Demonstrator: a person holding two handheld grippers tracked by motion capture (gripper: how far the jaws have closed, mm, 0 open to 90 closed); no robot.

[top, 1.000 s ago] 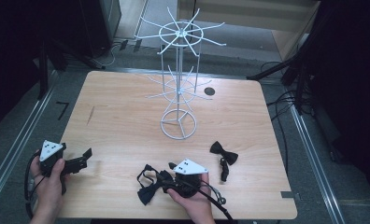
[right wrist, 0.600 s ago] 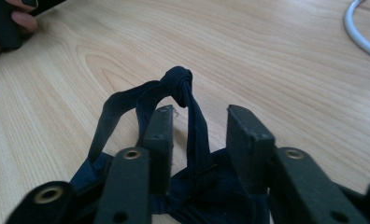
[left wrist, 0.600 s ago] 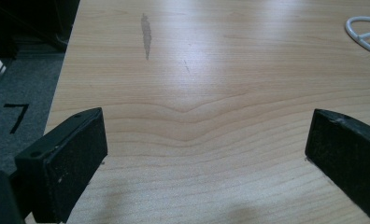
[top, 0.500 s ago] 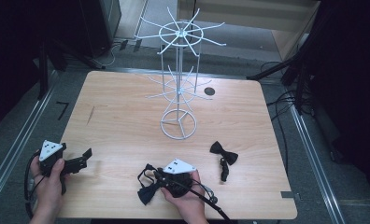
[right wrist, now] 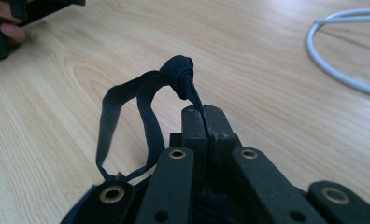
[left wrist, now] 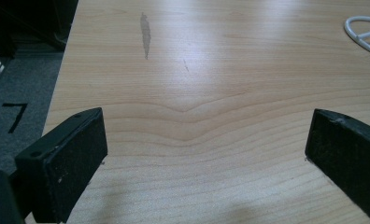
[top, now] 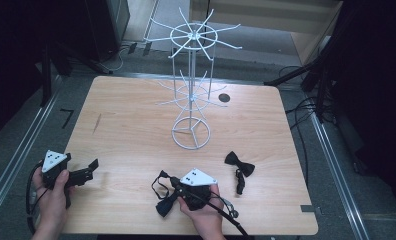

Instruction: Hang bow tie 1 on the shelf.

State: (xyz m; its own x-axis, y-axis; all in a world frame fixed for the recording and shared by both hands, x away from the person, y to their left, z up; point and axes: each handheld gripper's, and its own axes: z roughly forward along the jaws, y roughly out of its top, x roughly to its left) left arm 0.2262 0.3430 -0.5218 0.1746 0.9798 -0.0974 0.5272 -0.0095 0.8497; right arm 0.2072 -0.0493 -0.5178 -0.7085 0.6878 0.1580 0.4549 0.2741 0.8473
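While the left gripper (top: 83,175) gapes wide, the right gripper's (right wrist: 204,122) just-closed jaws pinch a dark, knotted bow tie (right wrist: 176,72).

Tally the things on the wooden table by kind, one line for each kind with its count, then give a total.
Black bow ties: 2, one lying loose near the right edge, one clamped in the right tool
White wire display stand: 1
Total: 3
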